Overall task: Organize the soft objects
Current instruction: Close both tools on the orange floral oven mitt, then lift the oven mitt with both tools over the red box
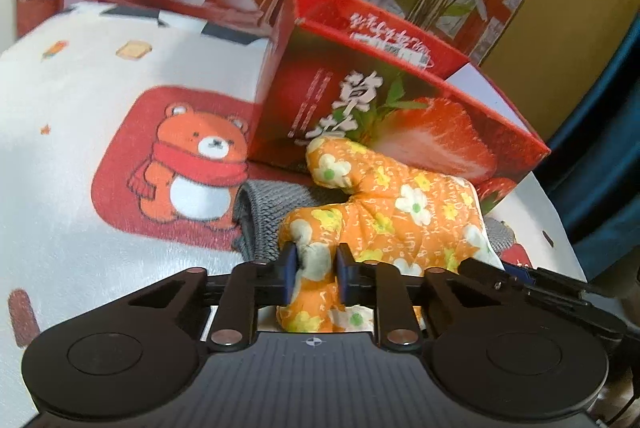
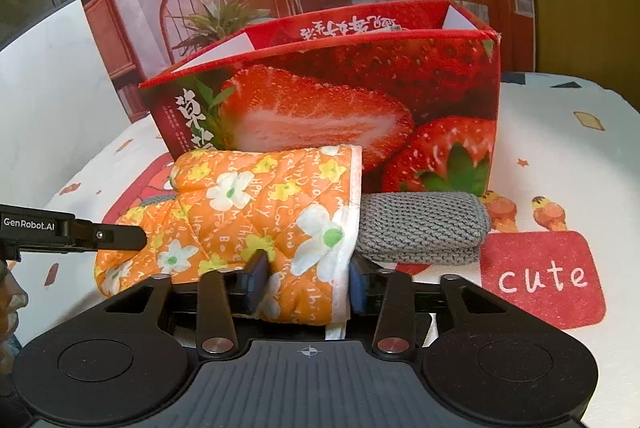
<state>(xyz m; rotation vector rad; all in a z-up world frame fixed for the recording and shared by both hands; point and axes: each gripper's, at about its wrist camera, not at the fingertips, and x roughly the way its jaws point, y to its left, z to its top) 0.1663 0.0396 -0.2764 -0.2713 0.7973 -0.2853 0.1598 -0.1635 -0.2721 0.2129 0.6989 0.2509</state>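
Both grippers are pinching the same orange floral oven mitt (image 2: 256, 212): the left gripper (image 1: 314, 268) has its fingertip end, the right gripper (image 2: 306, 284) has the cuff end by the white trim. So the mitt's long axis runs sideways between them, draped over a grey knitted cloth (image 2: 424, 228) on the bear-print tablecloth (image 1: 80, 100). Right behind it sits the open strawberry box (image 2: 328, 100), so I'd guess the next move is lifting it level, up and forward over that near wall.
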